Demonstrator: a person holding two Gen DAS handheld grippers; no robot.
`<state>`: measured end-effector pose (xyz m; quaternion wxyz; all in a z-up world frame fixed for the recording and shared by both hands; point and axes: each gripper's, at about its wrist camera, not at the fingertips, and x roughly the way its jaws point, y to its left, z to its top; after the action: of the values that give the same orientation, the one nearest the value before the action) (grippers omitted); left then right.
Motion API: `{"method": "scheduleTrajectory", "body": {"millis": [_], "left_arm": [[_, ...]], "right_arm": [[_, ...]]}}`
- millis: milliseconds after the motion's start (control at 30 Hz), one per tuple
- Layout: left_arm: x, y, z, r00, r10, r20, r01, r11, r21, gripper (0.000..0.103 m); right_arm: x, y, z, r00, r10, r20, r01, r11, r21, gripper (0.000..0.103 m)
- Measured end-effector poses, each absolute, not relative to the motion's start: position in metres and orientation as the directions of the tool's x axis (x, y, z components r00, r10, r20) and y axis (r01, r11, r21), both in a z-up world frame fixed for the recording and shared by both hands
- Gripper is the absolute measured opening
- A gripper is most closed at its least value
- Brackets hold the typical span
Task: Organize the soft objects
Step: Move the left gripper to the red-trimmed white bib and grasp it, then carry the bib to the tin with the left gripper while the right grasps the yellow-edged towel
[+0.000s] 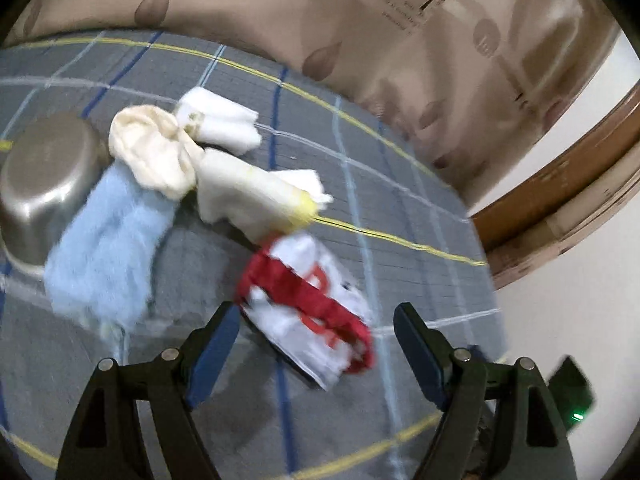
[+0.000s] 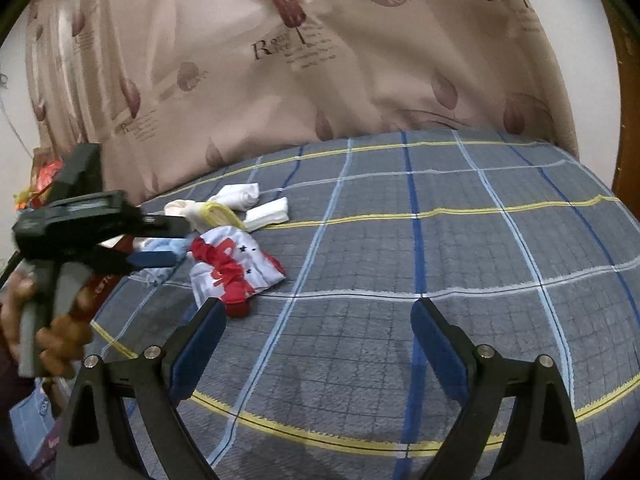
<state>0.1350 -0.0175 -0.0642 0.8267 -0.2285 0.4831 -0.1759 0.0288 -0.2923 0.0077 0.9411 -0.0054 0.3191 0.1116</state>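
Metal bowl (image 1: 44, 188): lies tipped on the bed at the far left of the left wrist view, its rim touching the blue sock.
Blue sock (image 1: 106, 248): fluffy, pale blue, stretched along the bed just beside the bowl; its upper end tucks under the cream sock.
Cream sock (image 1: 154, 152): bunched up, resting on the blue sock's top end and touching the white socks next to it.
Folded white sock (image 1: 218, 122): behind the cream one, toward the curtain.
White sock with yellow toe (image 1: 256, 196): flat, in the middle of the pile, near the red-and-white cloth.
Red-and-white cloth (image 1: 308, 308): crumpled on the bed just ahead of the left gripper, closer to its left finger; blurred by motion.
Left gripper (image 1: 318, 332): jaws released, spread wide with nothing between them, hovering over the bed.
Right gripper (image 2: 318, 316): jaws released and holding nothing, above bare blanket; the cloth lies beside its left fingertip.
Bed (image 2: 460, 248): grey plaid blanket with blue, white and yellow lines.
Curtain (image 2: 320, 60): beige, printed, hanging behind the bed.
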Motion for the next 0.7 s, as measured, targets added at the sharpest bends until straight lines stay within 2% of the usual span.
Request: {"method": "scheduleTrajectory", "body": {"millis": [233,400,433,467,500,567,700], "left_arm": [[0.162,-0.024,-0.081,0.411,-0.49,-0.769,0.066,0.857,-0.511,0.081],[0.168,-0.056,-0.096,0.338,-0.412,-0.846,0.11,0.91,-0.4,0.08],[0.167,-0.061,-0.094,0.352,-0.4,-0.846,0.139,0.917,-0.375,0.074],[0.165,-0.065,-0.093,0.353,-0.424,-0.834,0.174,0.906,-0.387,0.029],[0.162,-0.068,-0.093,0.345,-0.449,-0.824,0.192,0.893,-0.406,0.007],[0.155,-0.078,-0.096,0.304,-0.467,-0.831,0.223,0.882,-0.414,0.009],[0.125,-0.082,-0.083,0.375,-0.453,-0.809,0.254,0.889,-0.38,0.009]], "right_arm": [[0.03,-0.299,0.008,0.769,0.24,-0.593,-0.222,0.969,0.104,0.092],[0.029,-0.3,0.009,0.767,0.25,-0.591,-0.228,0.967,0.114,0.092],[0.029,-0.302,0.009,0.769,0.248,-0.59,-0.221,0.968,0.118,0.092],[0.03,-0.303,0.008,0.77,0.243,-0.589,-0.213,0.969,0.121,0.092],[0.03,-0.304,0.008,0.77,0.243,-0.59,-0.209,0.97,0.126,0.092],[0.032,-0.307,0.008,0.768,0.242,-0.593,-0.197,0.97,0.141,0.092],[0.033,-0.316,0.009,0.777,0.244,-0.581,-0.17,0.969,0.179,0.092]]}}
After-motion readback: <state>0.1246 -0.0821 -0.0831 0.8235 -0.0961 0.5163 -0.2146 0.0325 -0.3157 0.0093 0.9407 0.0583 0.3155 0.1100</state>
